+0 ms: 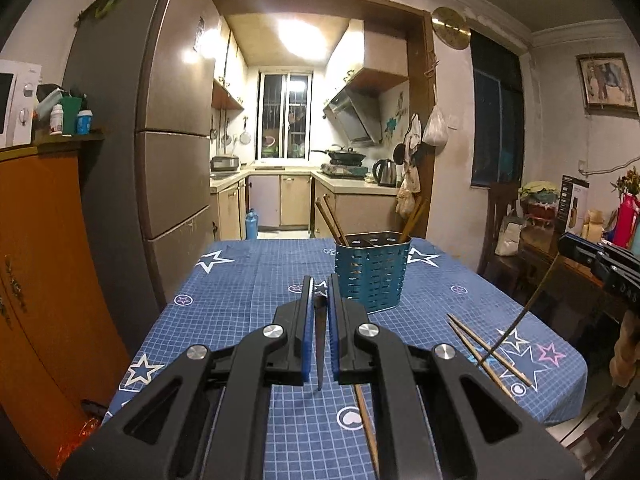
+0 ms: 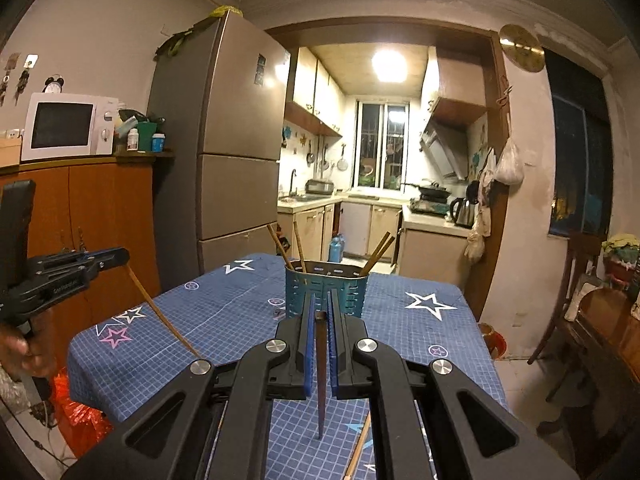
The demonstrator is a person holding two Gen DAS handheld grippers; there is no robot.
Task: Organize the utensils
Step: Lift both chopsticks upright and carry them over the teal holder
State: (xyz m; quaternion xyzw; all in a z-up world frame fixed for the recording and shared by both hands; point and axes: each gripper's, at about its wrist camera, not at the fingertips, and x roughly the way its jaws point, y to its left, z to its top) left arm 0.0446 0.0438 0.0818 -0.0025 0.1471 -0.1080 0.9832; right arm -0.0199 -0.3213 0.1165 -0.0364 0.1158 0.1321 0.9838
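Note:
A teal perforated utensil holder [image 1: 372, 272] stands on the blue star tablecloth [image 1: 248, 280] with several chopsticks leaning in it; it also shows in the right wrist view [image 2: 325, 292]. My left gripper [image 1: 319, 292] is shut on a dark chopstick [image 1: 319, 344] that hangs point down above the table. My right gripper [image 2: 320, 304] is shut on a dark chopstick [image 2: 320, 376], also hanging point down, in front of the holder. The right gripper [image 1: 592, 256] shows at the left wrist view's right edge, the left gripper [image 2: 100, 260] at the right wrist view's left edge.
Loose chopsticks [image 1: 488, 350] lie on the cloth right of the holder, and another [image 1: 366, 428] lies near the front. A fridge [image 1: 160, 140] and wooden cabinet [image 1: 44, 260] stand left. A chair [image 2: 576, 300] and side table stand right.

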